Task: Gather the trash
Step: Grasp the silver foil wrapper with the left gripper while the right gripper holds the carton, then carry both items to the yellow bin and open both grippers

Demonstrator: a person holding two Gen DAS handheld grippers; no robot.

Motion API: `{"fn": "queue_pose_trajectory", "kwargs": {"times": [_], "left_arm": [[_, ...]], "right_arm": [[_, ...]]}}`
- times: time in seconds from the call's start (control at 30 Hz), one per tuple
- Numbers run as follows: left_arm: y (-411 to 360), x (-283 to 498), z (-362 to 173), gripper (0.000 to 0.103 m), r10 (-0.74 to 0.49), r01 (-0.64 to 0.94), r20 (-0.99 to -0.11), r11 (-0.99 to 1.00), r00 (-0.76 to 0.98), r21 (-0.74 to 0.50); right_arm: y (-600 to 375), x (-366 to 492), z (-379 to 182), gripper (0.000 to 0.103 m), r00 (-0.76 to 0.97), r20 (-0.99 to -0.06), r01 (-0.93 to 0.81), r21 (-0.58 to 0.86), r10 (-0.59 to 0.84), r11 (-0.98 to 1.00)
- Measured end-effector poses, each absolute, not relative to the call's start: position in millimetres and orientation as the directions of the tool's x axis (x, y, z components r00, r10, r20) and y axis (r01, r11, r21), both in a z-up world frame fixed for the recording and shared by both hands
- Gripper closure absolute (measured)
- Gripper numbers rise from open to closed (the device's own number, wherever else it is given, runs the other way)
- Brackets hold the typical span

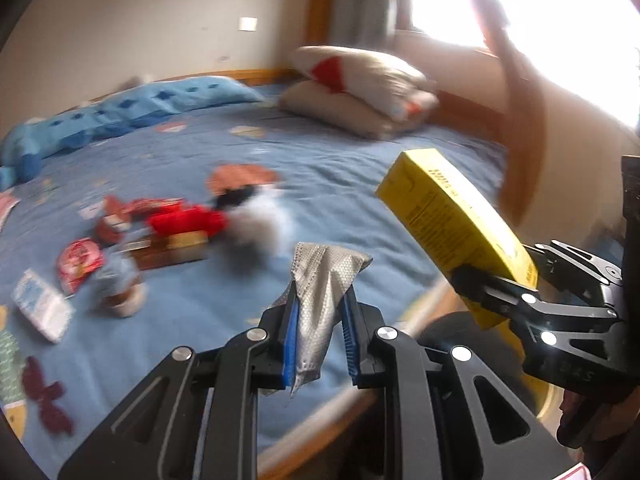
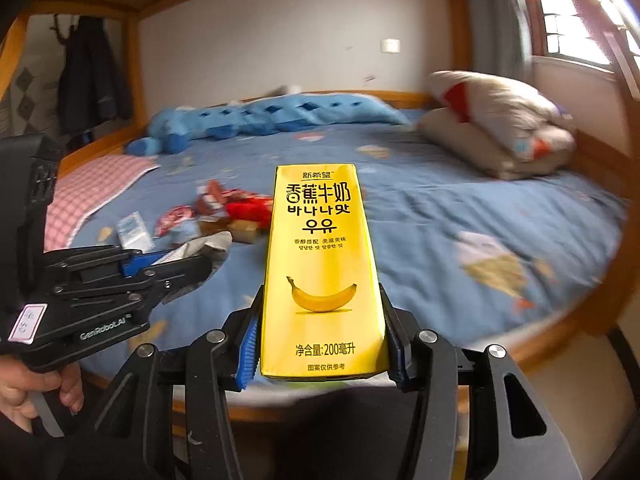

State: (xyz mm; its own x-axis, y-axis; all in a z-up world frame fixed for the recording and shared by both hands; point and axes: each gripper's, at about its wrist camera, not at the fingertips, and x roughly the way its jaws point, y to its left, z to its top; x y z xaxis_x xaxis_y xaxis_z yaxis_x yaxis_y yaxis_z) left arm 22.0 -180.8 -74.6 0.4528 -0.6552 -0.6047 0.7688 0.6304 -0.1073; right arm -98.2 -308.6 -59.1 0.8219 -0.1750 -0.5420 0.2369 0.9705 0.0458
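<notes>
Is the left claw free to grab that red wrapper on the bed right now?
Probably not yet. The left claw is already shut on a grey face mask, so it has no room for the red wrapper, though the bed between them looks unobstructed.

On the bed, a heap of wrappers lies left of centre, with a small packet just to its left and a checked cloth further left at the near edge. A long rolled quilt runs along the far side by the wall, and two stacked pillows sit at the far right. Nearest, the left tongs grip a crumpled mask while the right tongs grip a milk carton to its right, both above the bed's near edge.
</notes>
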Motion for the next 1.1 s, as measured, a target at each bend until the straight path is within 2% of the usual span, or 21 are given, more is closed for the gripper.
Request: {"fn": "queue_pose_trajectory", "kwargs": {"times": [0.2, 0.37, 0.5, 0.73, 0.83, 0.87, 0.9, 0.93, 1.1], "left_arm": [[-255.0, -26.3, -74.9, 0.083, -0.728, 0.870, -0.616, 0.474, 0.300, -0.136], [-315.9, -77.9, -88.8, 0.083, -0.743, 0.930, -0.650, 0.335, 0.159, -0.155], [-362.0, -114.7, -120.0, 0.083, -0.706, 0.941, -0.708, 0.238, -0.002, -0.240], [-416.0, -148.5, -184.6, 0.081, -0.568, 0.919, -0.808, 0.215, -0.157, -0.329], [-428.2, -150.8, -194.9, 0.065, -0.538, 0.922, -0.829, 0.227, -0.151, -0.314], [-431.1, -149.1, -197.4, 0.042, -0.531, 0.922, -0.835, 0.236, -0.142, -0.307], [-434.0, -147.8, -198.8, 0.025, -0.527, 0.923, -0.840, 0.248, -0.126, -0.294], [-435.2, -147.8, -198.6, 0.022, -0.532, 0.924, -0.839, 0.257, -0.110, -0.284], [-425.3, -143.2, -183.1, 0.014, -0.573, 0.925, -0.814, 0.255, -0.091, -0.283]], "right_arm": [[-358.1, -174.8, -61.6, 0.054, 0.761, -0.567, 0.398, 0.023, -0.316, 0.917], [-394.7, -244.9, -86.0, 0.054, 0.645, -0.641, 0.537, -0.008, -0.417, 0.844], [-422.0, -292.6, -119.3, 0.054, 0.520, -0.716, 0.647, -0.025, -0.465, 0.762], [-447.7, -334.1, -181.1, 0.054, 0.398, -0.818, 0.706, -0.015, -0.414, 0.708], [-450.4, -333.2, -192.7, 0.052, 0.377, -0.835, 0.702, -0.024, -0.400, 0.712], [-451.2, -329.3, -197.5, 0.038, 0.353, -0.844, 0.698, -0.050, -0.404, 0.714], [-452.5, -325.7, -198.6, 0.032, 0.338, -0.841, 0.700, -0.076, -0.422, 0.710], [-452.8, -326.5, -197.7, 0.027, 0.332, -0.831, 0.702, -0.098, -0.446, 0.706], [-455.1, -333.2, -180.8, 0.029, 0.372, -0.788, 0.725, -0.085, -0.491, 0.684]]}}
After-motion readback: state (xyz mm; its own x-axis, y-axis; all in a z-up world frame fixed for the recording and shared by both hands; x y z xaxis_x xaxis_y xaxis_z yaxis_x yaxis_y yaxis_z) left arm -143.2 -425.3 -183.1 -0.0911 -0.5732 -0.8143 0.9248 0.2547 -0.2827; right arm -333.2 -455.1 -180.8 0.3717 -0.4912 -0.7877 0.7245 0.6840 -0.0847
